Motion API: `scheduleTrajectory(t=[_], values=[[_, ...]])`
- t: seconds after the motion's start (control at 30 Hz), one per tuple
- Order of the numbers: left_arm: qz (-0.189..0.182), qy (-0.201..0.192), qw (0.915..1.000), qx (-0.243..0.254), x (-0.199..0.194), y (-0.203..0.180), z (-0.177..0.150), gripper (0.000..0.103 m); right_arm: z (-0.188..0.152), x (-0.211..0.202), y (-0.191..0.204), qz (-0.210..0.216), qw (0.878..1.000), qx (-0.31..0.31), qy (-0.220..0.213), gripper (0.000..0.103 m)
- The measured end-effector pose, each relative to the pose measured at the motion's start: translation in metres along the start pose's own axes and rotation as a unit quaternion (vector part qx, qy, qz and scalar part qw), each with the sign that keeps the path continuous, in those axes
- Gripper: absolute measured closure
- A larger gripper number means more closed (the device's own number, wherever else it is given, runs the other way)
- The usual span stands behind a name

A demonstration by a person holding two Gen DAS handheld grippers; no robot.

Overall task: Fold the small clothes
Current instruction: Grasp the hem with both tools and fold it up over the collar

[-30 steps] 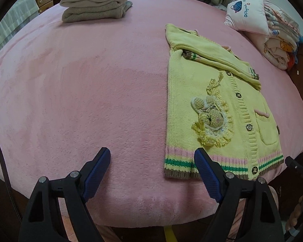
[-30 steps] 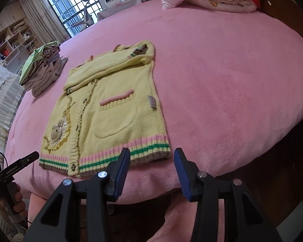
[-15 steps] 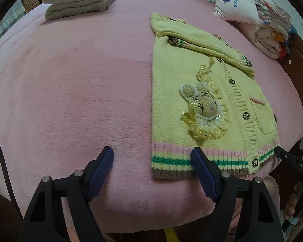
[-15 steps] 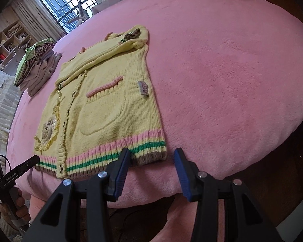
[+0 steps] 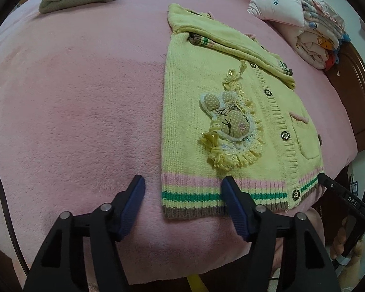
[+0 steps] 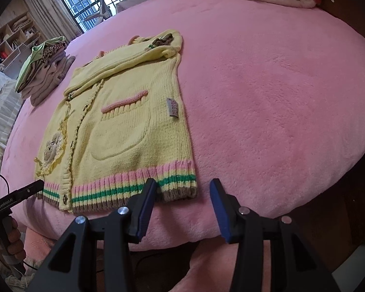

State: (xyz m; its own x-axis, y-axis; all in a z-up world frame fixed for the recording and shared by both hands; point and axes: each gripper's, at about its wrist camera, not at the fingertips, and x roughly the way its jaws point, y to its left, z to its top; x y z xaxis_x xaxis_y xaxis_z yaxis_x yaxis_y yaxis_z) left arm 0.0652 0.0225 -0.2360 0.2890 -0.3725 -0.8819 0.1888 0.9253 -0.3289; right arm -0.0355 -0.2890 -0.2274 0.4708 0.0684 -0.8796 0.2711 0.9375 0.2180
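Both tongs have come closer to the yellow cardigan (image 5: 197,112) since a second ago — its striped hem (image 5: 194,194) now sits between the left tongs' fingers. The left tongs (image 5: 182,202) stand apart at the hem's left corner, holding nothing. The cardigan lies flat on the pink bed (image 5: 73,112), sleeves folded across its chest, a bunny patch (image 5: 228,124) on its front. The right tongs (image 6: 182,200) are apart too — straddling the hem's right corner (image 6: 189,189). A stack of folded clothes (image 6: 43,68) sits on the far left of the bed.
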Motion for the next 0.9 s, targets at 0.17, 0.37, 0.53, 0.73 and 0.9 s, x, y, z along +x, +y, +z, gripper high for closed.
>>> scheduleTrajectory(t=[0.17, 0.37, 0.53, 0.73, 0.9], values=[[0.000, 0.001, 0.9998, 0.021, 0.003, -0.006, -0.002, 0.037, 0.002, 0.007, -0.003, 0.019, 1.000, 0.010, 0.007, 0.053], [-0.059, 0.010, 0.9981, 0.018, 0.002, -0.008, -0.001, 0.090, 0.000, 0.001, 0.004, 0.043, 0.999, -0.003, 0.007, 0.089], [-0.088, 0.009, 0.9960, -0.012, -0.002, -0.002, 0.001, 0.093, 0.005, -0.013, 0.002, 0.072, 0.997, 0.015, -0.005, 0.094], [-0.126, -0.002, 0.9904, -0.057, -0.015, 0.004, 0.011, 0.093, 0.025, -0.044, 0.007, 0.091, 0.995, 0.015, -0.040, 0.095], [-0.129, -0.004, 0.9880, -0.086, -0.029, -0.006, 0.033, 0.093, 0.052, -0.064, 0.023, 0.099, 0.993, -0.006, -0.065, 0.095]])
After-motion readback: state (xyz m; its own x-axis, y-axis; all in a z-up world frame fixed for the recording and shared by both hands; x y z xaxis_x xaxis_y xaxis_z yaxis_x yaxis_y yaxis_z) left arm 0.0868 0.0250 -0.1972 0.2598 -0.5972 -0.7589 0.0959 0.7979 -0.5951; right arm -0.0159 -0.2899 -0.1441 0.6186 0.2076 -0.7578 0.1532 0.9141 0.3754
